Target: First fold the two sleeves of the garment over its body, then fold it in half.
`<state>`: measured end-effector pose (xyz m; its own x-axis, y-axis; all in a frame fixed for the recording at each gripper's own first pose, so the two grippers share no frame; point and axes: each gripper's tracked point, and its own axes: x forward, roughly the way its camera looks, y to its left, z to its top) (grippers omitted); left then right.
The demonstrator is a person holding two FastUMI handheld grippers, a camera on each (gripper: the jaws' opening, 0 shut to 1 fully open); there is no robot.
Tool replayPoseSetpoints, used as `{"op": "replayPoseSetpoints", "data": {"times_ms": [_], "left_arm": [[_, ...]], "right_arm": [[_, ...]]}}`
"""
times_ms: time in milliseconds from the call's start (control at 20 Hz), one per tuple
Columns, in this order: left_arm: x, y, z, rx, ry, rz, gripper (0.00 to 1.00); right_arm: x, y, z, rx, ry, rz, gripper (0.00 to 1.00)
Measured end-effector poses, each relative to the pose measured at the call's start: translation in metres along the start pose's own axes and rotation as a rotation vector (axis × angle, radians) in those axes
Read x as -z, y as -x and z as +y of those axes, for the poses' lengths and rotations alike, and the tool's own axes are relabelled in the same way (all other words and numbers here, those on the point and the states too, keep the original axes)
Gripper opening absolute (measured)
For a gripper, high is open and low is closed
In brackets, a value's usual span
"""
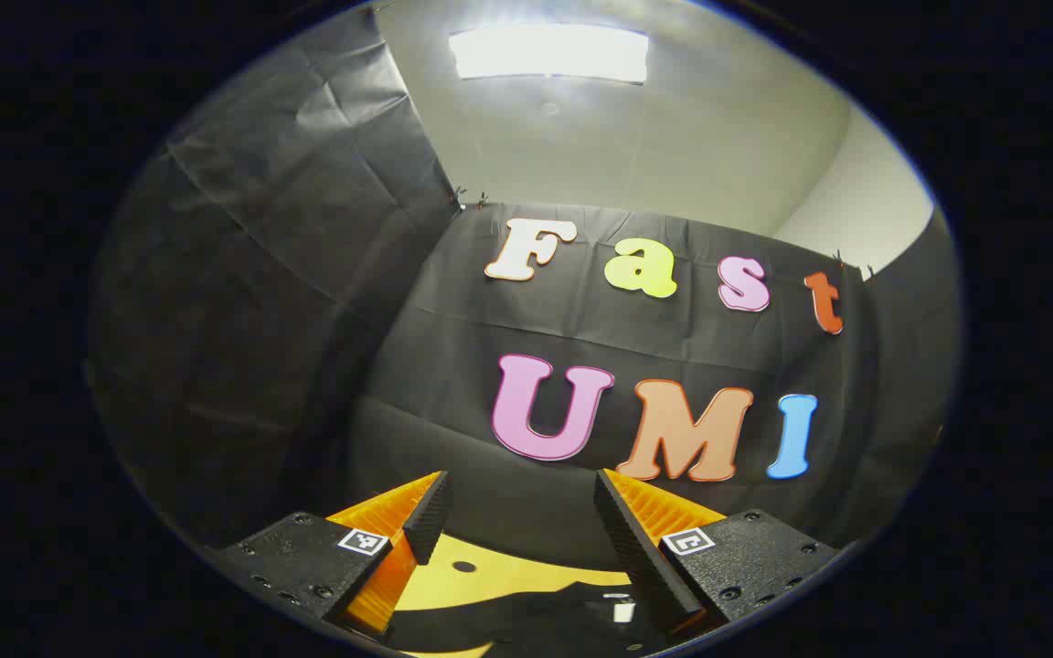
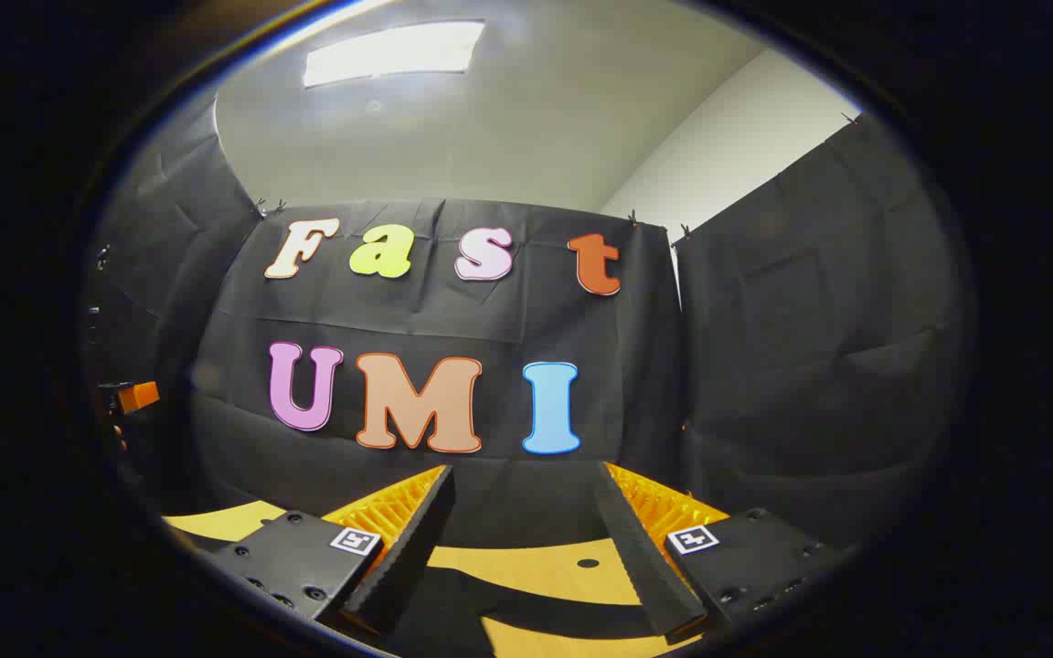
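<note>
The left gripper (image 1: 519,498) is hanging with its jaws spread apart over a dark garment (image 1: 526,621) lying on a yellow table (image 1: 499,578), facing the black wall (image 1: 453,366).

Left gripper view: dark garment (image 1: 526,621) visible as a strip low between the fingers of the left claw (image 1: 519,501); cut off by the lower edge, shape and sleeves cannot be made out. Small white patch on it, too small to identify. Bench (image 1: 508,576) seen as a narrow yellow band; the rest hidden behind the claw body and the garment.

Right gripper view: dark band across the bench (image 2: 545,562) between the fingers of the right claw (image 2: 522,493); cloth or shadow, cannot tell. Orange-tipped object (image 2: 135,397) at far left edge, partly cut off, too small to identify.
</note>
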<state>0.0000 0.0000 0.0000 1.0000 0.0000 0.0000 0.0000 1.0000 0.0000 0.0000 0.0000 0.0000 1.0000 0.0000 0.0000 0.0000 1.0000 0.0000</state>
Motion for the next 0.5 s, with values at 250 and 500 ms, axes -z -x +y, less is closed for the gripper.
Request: {"op": "replayPoseSetpoints", "data": {"times_ms": [250,500], "left_arm": [[0.018,-0.005,-0.024,0.063,0.056,0.036,0.92],[0.015,-0.006,-0.018,0.07,0.019,0.04,0.93]], "right_arm": [[-0.006,0.017,-0.02,0.074,-0.002,-0.007,0.98],[-0.007,0.024,-0.032,0.116,-0.056,-0.003,0.99]]}}
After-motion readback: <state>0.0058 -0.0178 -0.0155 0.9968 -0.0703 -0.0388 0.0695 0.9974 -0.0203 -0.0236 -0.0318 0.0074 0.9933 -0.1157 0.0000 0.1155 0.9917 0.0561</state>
